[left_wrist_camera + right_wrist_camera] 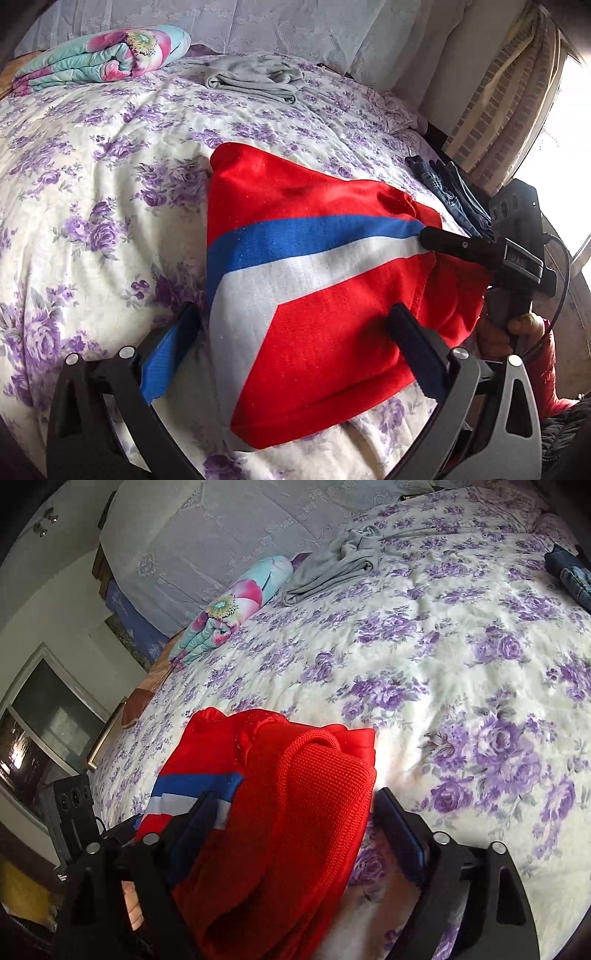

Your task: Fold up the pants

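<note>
1. Straddling the red pants [332, 295], the left gripper [291, 332] has its jaws spread wide, one finger on the floral bedspread [92, 166], the other over the red cloth, pinching nothing.
2. The right gripper [295, 823] also stands open, its fingers on either side of a bunched red fold; from the left wrist view its finger tip touches the pants at the blue and white stripes [314, 243].
3. The pants lie folded into a thick bundle near the bed's front edge, partly rumpled at the right end.
4. Risk, as judged here: with neither gripper holding, the bulky knit fold could spring open or slump sideways; a careless close could also catch the bedspread along with the cloth and drag it.
5. Farther back lie blue jeans [450, 192] near the right edge, a crumpled grey garment [255, 79] and a rolled flowered quilt [103, 59] by the headboard.
6. Small white lettering shows on each gripper body, too small to read; no brand is visible on the pants.
</note>
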`<state>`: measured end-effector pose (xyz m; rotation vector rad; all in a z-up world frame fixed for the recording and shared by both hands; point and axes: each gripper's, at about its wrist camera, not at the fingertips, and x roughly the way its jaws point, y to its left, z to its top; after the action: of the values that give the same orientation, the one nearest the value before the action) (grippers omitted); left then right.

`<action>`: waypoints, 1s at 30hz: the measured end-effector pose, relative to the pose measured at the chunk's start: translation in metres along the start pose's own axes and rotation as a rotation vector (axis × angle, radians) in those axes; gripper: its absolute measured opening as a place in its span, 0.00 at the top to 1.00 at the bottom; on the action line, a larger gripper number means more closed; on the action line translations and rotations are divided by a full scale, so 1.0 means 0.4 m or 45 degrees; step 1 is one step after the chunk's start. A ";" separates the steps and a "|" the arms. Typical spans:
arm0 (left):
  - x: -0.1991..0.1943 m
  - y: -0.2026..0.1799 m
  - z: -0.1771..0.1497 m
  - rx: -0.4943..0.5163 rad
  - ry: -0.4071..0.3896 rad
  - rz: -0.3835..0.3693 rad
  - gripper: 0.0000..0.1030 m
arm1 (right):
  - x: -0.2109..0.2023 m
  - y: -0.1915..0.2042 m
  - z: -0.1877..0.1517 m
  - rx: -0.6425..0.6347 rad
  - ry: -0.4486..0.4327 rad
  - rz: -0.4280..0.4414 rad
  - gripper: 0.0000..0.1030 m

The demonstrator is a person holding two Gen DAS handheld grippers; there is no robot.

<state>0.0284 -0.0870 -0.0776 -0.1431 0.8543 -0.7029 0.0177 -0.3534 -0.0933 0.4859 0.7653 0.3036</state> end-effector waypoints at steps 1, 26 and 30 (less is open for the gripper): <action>-0.002 -0.002 -0.001 0.000 -0.005 0.004 0.05 | -0.003 0.005 -0.005 -0.010 -0.008 0.001 0.31; -0.075 -0.086 0.112 0.171 -0.160 0.106 0.80 | -0.070 0.114 0.021 -0.266 -0.199 -0.115 0.66; -0.074 -0.132 0.192 0.315 -0.204 0.189 0.80 | -0.087 0.141 0.103 -0.307 -0.249 -0.145 0.67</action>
<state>0.0446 -0.1210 0.0125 0.0841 0.6122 -0.6428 0.0189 -0.3333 -0.0180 0.2387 0.5545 0.2341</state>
